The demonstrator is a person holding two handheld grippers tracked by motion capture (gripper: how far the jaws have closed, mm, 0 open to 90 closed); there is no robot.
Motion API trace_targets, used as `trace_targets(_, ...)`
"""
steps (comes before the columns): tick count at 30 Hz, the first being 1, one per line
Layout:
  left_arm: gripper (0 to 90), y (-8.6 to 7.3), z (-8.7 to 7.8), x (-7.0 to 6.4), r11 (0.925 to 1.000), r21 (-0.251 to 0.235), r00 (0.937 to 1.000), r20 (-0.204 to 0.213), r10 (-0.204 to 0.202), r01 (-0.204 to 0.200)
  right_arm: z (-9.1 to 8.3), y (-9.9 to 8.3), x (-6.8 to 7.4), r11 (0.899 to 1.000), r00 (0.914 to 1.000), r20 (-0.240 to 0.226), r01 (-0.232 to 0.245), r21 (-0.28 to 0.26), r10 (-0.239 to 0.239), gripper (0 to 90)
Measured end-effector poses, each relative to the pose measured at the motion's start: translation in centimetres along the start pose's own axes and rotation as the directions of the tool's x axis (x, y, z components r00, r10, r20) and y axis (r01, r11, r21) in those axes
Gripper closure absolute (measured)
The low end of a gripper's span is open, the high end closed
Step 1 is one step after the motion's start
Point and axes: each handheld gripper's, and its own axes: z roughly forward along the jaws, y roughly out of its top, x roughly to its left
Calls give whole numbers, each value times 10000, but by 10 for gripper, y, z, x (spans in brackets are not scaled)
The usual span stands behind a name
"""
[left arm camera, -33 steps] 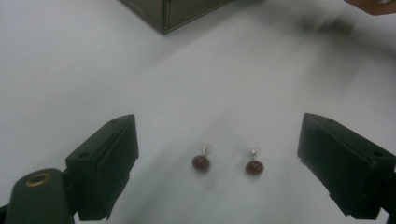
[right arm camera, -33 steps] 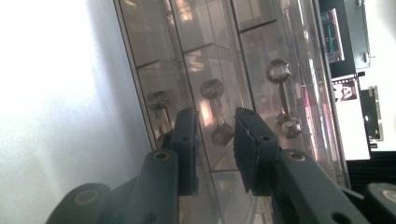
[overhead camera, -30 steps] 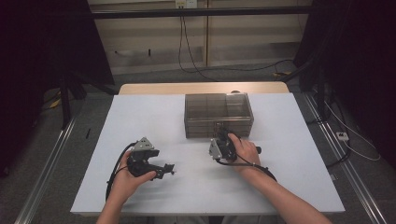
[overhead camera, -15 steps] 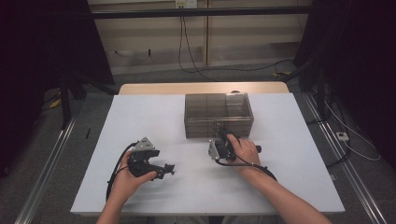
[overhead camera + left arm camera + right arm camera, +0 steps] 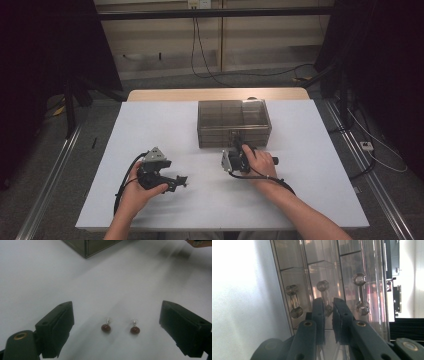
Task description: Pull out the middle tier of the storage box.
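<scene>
Your high view is dim overall: the white table (image 5: 210, 200) is the one evenly lit patch, while the room's left and right sides fall into near black. Shadows under your hands are soft and short.

In the left gripper view the table is bright but streaked with smeared grey bands; the two red earrings (image 5: 106, 327) are fairly sharp, and the near jaws are dark and slightly soft.

In the right gripper view the left side washes out to white glare. The clear drawer box (image 5: 324, 277) carries reflections, its knobs hazy.
</scene>
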Motion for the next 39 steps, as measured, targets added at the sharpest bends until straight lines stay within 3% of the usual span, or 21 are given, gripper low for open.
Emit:
trace_targets(4, 128, 0, 1, -1, 9997, 205, 9999, 50, 102, -103, -1, -1, -3, 9998, 9999, 4, -173, -111, 173, 809)
trace_targets(18, 128, 0, 1, -2, 10000, 52, 9999, -77, 79, -79, -5, -1, -1, 9997, 9998, 30, -188, -122, 188, 811)
trace_targets(39, 128, 2, 1, -2, 9998, 133, 9998, -73, 171, -170, -29, -3, 8, 9991, 9995, 156, -265, -327, 271, 810)
